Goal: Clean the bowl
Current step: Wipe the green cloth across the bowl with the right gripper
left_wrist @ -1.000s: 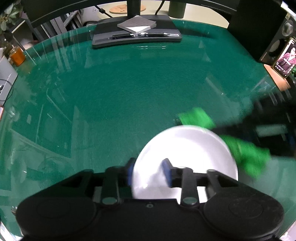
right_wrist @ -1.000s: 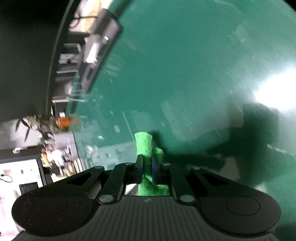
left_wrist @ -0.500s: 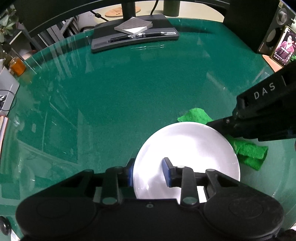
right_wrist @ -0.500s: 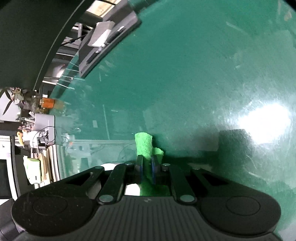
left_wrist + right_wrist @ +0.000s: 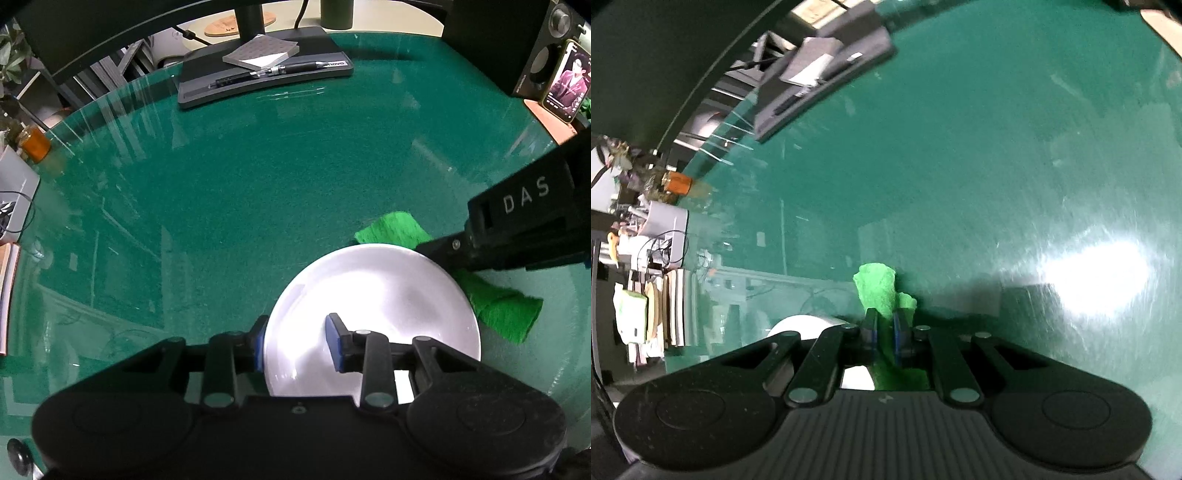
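White and glossy, the bowl (image 5: pixel 373 314) is sitting on the green glass table (image 5: pixel 258 177), well in front of the monitor stand (image 5: pixel 258 74). Clamping the bowl's near rim, the left gripper (image 5: pixel 297 347) is keeping one pad inside and one outside. Beyond the bowl's far right edge, the right gripper (image 5: pixel 884 332) is pinching a green cloth (image 5: pixel 879 291) tight.

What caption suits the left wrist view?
Left tongs grip the white bowl's rim while the right tongs hold a green cloth at its far edge.
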Available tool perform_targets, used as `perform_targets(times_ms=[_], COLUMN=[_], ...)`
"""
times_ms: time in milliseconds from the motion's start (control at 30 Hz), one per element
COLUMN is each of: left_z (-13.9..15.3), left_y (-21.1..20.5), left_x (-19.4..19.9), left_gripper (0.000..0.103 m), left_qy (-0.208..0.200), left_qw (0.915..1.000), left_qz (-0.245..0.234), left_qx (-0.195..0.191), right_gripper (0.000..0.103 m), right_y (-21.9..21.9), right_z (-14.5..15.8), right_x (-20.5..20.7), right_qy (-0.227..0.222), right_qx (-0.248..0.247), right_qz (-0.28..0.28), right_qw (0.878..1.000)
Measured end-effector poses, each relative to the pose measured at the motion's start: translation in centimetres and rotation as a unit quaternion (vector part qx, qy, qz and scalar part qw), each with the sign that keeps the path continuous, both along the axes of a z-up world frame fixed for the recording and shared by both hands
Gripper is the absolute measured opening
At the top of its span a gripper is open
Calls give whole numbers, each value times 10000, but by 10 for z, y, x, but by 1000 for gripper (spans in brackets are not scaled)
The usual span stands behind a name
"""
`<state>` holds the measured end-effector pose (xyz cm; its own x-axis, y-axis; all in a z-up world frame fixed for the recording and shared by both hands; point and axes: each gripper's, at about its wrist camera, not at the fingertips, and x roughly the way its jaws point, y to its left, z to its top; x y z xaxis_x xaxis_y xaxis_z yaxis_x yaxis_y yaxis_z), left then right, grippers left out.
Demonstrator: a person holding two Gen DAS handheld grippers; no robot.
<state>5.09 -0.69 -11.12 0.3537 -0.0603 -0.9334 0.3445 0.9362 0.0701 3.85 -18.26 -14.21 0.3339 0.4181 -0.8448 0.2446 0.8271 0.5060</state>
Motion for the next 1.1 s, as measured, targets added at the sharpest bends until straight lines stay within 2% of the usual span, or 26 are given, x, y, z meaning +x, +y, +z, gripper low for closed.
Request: perform_targets(times_ms=[633,1100], left_z=[-1,-1], left_y=[-3,-4], left_x=[2,2], left_gripper=[33,33], left_qy=[-29,-54], left_qw=[9999,9998], left_qz=[-87,-146], left_qx=[69,90], right_gripper=[9,10], right_y=[3,22], right_z=[2,13], right_x=[2,-3], right_qy=[-49,-339], right_qx=[-132,-793], right_qz=[85,404], right_qw=[9999,9954])
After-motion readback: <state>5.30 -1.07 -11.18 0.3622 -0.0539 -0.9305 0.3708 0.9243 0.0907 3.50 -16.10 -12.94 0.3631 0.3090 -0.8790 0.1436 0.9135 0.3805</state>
